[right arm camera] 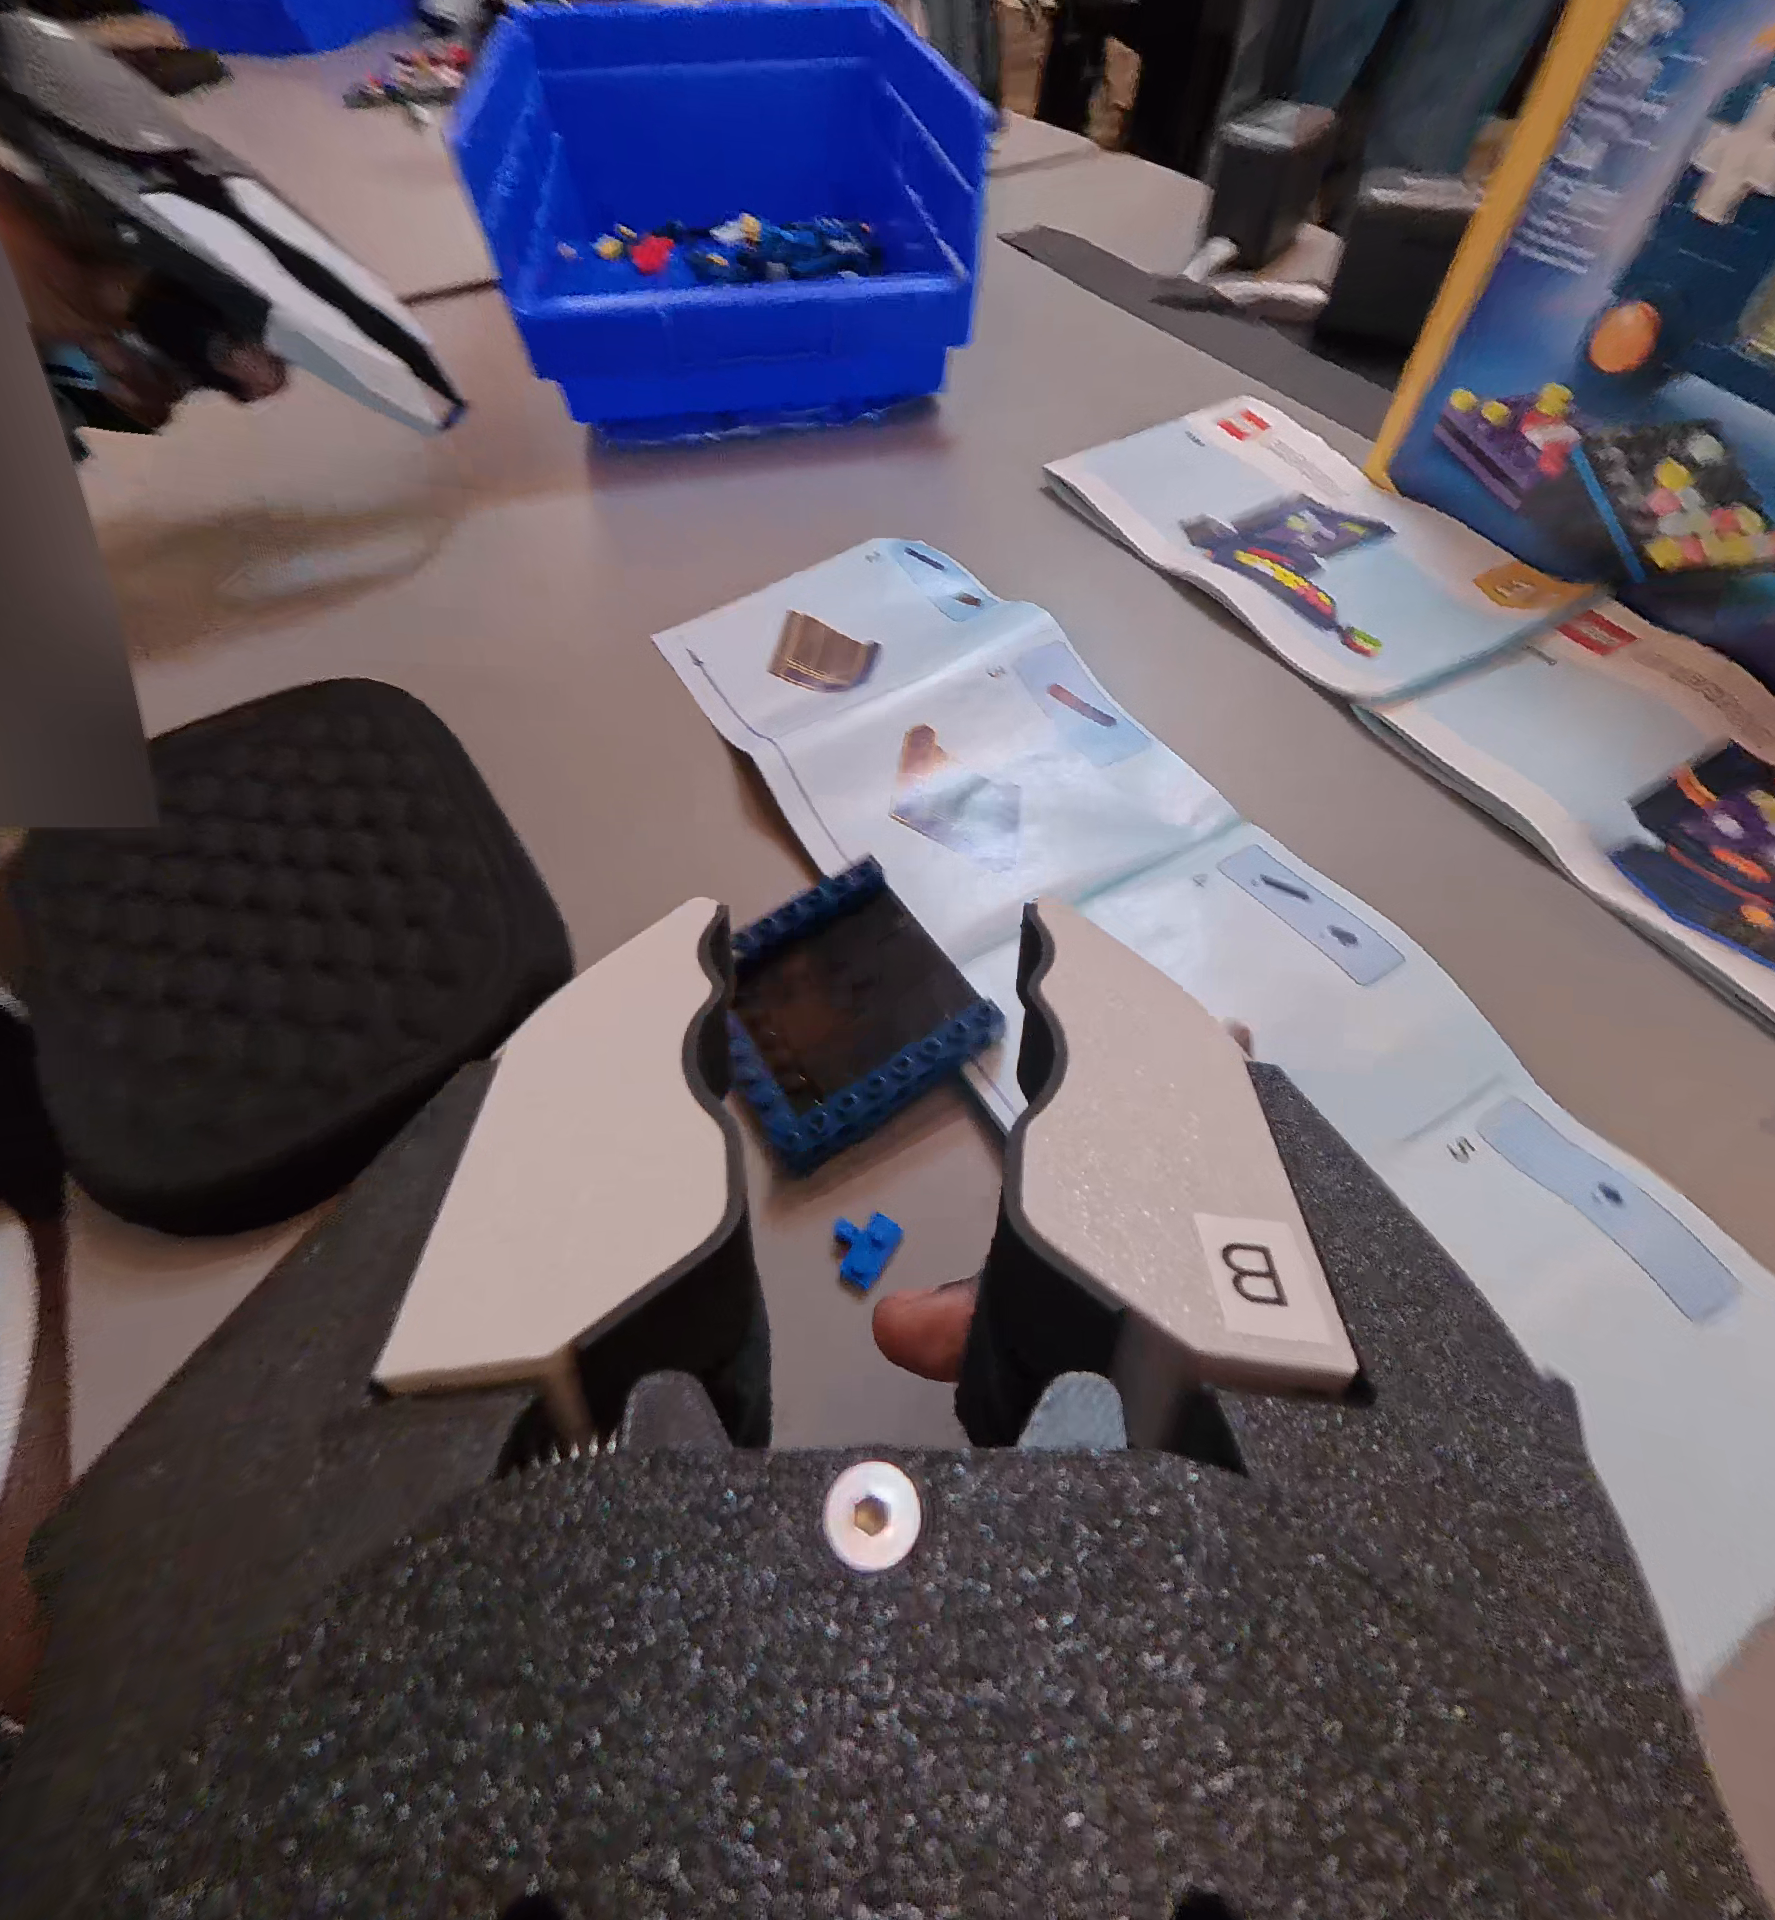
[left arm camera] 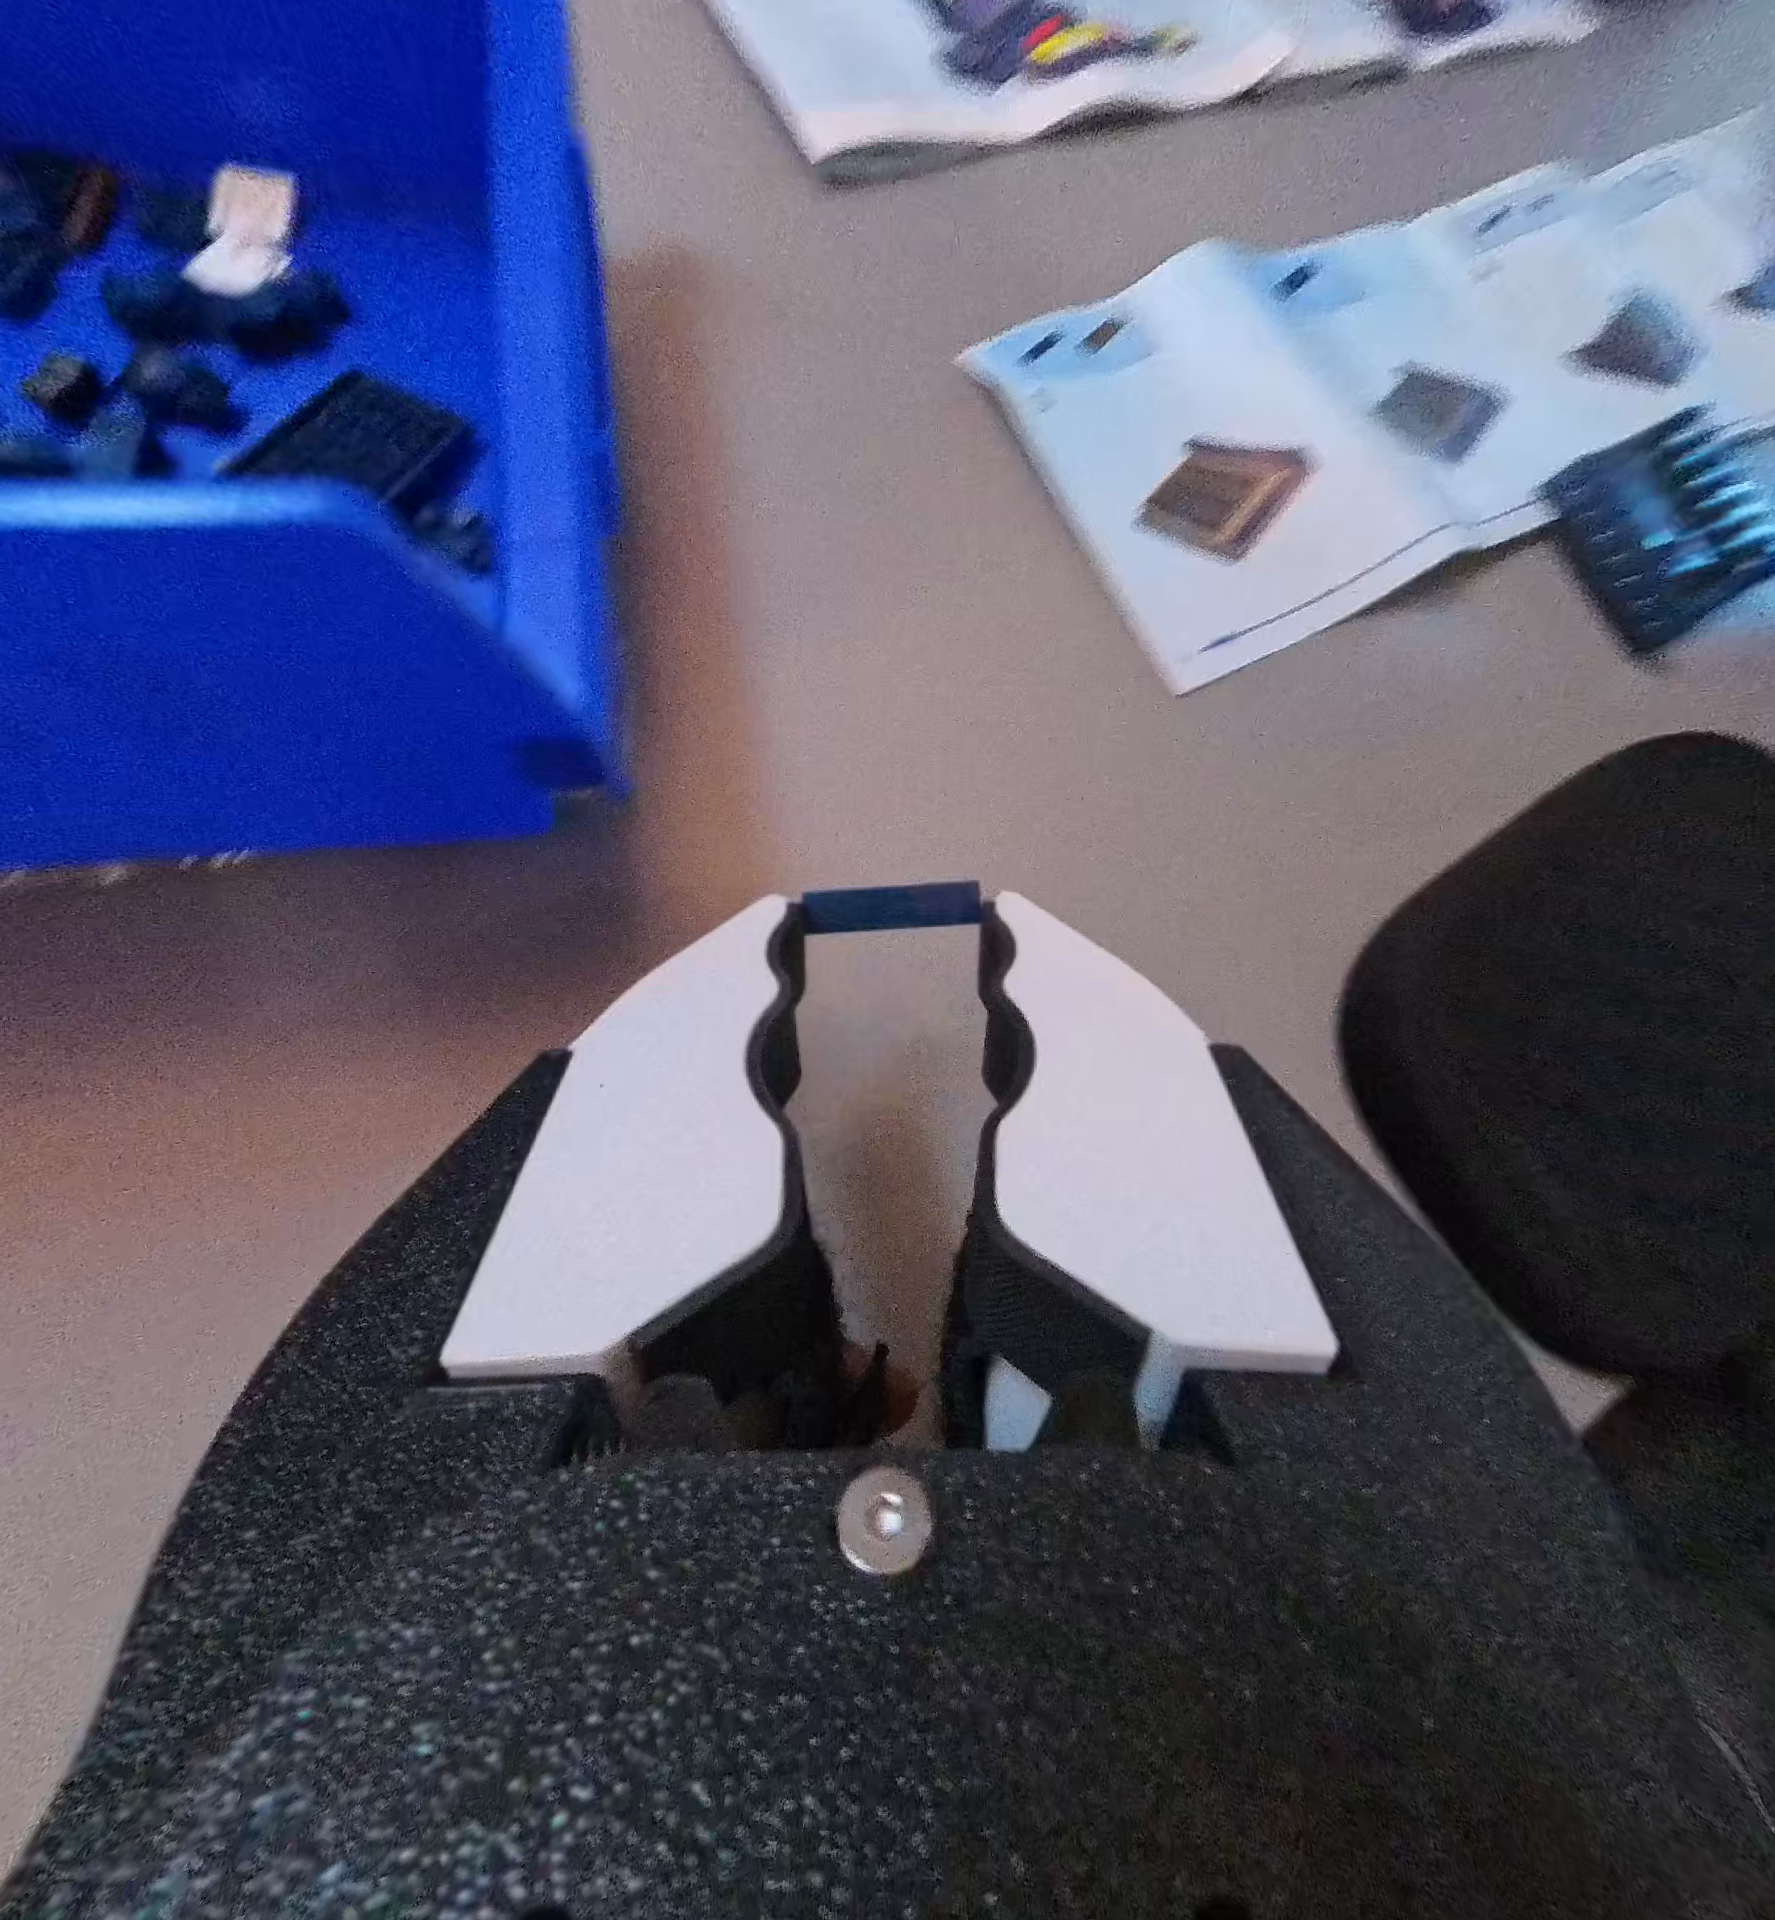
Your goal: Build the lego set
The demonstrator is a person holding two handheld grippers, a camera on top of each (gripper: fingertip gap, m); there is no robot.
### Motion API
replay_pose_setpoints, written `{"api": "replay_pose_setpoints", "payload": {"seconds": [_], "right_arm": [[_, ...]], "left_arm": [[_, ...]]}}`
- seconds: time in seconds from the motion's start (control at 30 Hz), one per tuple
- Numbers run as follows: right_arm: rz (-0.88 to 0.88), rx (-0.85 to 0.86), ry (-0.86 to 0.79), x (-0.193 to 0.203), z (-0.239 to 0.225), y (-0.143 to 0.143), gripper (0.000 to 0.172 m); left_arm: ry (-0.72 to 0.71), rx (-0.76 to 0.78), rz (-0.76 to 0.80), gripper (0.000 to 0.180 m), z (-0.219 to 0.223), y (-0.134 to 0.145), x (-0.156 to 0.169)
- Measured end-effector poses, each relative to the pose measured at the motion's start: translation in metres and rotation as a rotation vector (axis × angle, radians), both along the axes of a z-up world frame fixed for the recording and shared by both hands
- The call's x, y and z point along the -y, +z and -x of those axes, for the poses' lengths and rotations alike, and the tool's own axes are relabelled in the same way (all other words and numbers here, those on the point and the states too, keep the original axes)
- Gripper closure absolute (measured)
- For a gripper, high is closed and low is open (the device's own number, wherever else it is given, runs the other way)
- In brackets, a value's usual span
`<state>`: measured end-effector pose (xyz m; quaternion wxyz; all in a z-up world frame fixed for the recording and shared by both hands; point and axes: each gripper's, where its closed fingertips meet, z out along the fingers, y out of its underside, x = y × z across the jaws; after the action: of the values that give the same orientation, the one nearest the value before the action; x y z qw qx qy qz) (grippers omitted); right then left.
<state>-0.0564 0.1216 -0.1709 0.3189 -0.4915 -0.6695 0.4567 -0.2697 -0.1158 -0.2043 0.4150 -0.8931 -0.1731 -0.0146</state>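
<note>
My left gripper [left arm camera: 890, 920] is shut on a small dark blue brick [left arm camera: 890, 904], pinched flat between its two fingertips above the bare table. The right wrist view shows this gripper at the upper left [right arm camera: 426, 400], with a bit of blue at its tip. My right gripper [right arm camera: 875, 920] is open and holds nothing. It hovers over a black square plate with a blue studded frame [right arm camera: 852, 1023], which lies on the table partly between the fingers. The plate also shows in the left wrist view [left arm camera: 1662, 540]. A small blue piece [right arm camera: 867, 1247] lies on the table nearer to me.
A blue bin [right arm camera: 717, 312] of loose bricks stands at the back; it is at the left in the left wrist view [left arm camera: 239, 675]. Folded instruction leaflets [right arm camera: 1070, 810] lie to the right, beside a set box [right arm camera: 1641, 312]. A black padded chair back [right arm camera: 270, 935] is at the table's near edge. My right fingertips sit around 35 centimeters from my left ones.
</note>
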Motion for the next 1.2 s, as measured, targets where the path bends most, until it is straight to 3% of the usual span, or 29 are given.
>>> {"api": "replay_pose_setpoints", "payload": {"seconds": [0.13,0.3,0.47,0.57,0.7,0.8,0.97,1.03,1.1,1.2], "right_arm": [[-0.090,-0.163,0.194,0.044,0.008,0.028,0.124],[-0.424,-0.484,0.303,0.082,0.024,0.064,0.137],[-0.673,-0.683,0.300,0.100,0.029,0.079,0.143],[-0.727,-0.743,0.244,0.098,0.028,0.088,0.145],[-0.723,-0.775,0.227,0.096,0.024,0.093,0.163],[-0.429,-0.752,0.249,0.088,0.018,0.102,0.164],[0.673,-0.683,0.427,0.054,-0.004,0.138,0.164],[0.951,-0.681,0.506,0.040,-0.010,0.144,0.164],[1.026,-0.694,0.549,0.035,-0.013,0.143,0.164],[0.916,-0.713,0.610,0.047,-0.020,0.142,0.164]], "left_arm": [[-0.240,0.118,-0.348,0.149,-0.064,0.061,-0.058],[-0.509,0.412,-0.677,0.149,-0.145,0.111,-0.113],[-0.627,0.610,-0.751,0.149,-0.183,0.118,-0.144],[-0.654,0.663,-0.756,0.149,-0.195,0.119,-0.152],[-0.669,0.676,-0.762,0.149,-0.201,0.121,-0.155],[-0.708,0.640,-0.833,0.146,-0.202,0.132,-0.151],[-0.693,0.495,-0.952,0.151,-0.205,0.141,-0.156],[-0.700,0.527,-0.980,0.159,-0.218,0.143,-0.162],[-0.684,0.666,-0.980,0.165,-0.225,0.143,-0.172],[-0.680,0.951,-1.000,0.166,-0.235,0.149,-0.178]]}}
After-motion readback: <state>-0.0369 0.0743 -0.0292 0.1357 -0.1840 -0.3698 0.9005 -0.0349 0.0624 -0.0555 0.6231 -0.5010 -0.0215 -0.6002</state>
